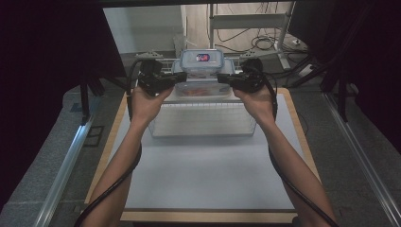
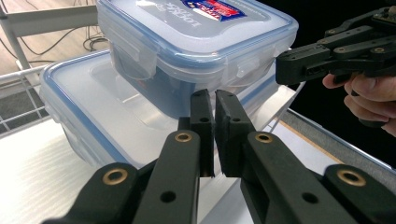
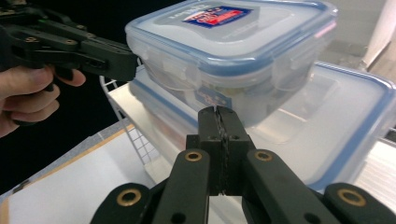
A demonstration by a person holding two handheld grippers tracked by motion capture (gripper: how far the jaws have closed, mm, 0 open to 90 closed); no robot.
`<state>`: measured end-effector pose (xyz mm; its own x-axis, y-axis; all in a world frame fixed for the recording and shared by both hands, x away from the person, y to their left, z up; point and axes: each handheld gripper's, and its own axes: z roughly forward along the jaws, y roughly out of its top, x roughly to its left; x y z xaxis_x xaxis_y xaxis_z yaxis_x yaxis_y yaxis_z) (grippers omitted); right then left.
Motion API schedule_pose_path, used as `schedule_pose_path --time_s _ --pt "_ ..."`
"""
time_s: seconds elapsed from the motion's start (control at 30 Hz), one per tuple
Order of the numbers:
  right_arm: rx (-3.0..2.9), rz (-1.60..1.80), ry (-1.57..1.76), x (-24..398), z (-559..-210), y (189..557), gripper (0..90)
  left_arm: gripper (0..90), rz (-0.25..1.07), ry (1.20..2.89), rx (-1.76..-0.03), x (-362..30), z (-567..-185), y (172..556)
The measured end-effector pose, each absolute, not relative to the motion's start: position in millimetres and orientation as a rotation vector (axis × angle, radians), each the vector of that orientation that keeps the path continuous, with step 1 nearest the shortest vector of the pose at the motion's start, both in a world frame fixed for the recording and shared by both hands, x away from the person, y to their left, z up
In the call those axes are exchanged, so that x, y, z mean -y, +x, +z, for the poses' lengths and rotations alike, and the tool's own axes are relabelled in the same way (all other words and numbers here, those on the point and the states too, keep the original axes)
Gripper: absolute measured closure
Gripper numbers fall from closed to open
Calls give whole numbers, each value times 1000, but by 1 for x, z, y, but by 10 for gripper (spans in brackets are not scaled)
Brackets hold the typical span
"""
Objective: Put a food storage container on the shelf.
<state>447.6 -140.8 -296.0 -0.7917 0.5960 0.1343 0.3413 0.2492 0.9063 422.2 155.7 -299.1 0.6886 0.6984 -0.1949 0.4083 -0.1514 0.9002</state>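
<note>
A small clear lidded box with a blue seal and a red-and-blue label stands on a larger flat box of the same kind. Both rest on top of a white wire basket. My left gripper is shut with nothing in it, its tips against the left side where the two boxes meet. My right gripper is shut and empty at the right side. Each gripper's tip shows in the other's view, beside the small box.
The basket stands at the far end of a white mat on a wooden table. Behind the table are a metal frame and cables on the floor. Dark curtains hang at both sides. The mat's near half is bare.
</note>
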Motion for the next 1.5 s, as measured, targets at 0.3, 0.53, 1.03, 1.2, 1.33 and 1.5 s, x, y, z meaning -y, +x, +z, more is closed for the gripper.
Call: schedule_pose_path --time_s 0.3,0.53,1.03,1.2,1.33,1.5 --pt "-2274 1583 891 142 -299 450 871 838 329 1789 -855 -150 -299 417" --pt "-2262 1622 870 147 -304 441 793 746 338 1787 -837 -151 -306 404" --pt "-2281 1645 836 160 -318 419 611 556 367 1833 -806 -151 -333 376" --pt "-2305 1620 827 162 -324 412 557 495 390 1861 -796 -149 -341 367" --pt "-2321 1602 820 162 -329 406 508 460 398 1874 -789 -148 -348 361" --pt "-2339 1583 806 162 -335 400 447 410 401 1890 -778 -146 -355 354"
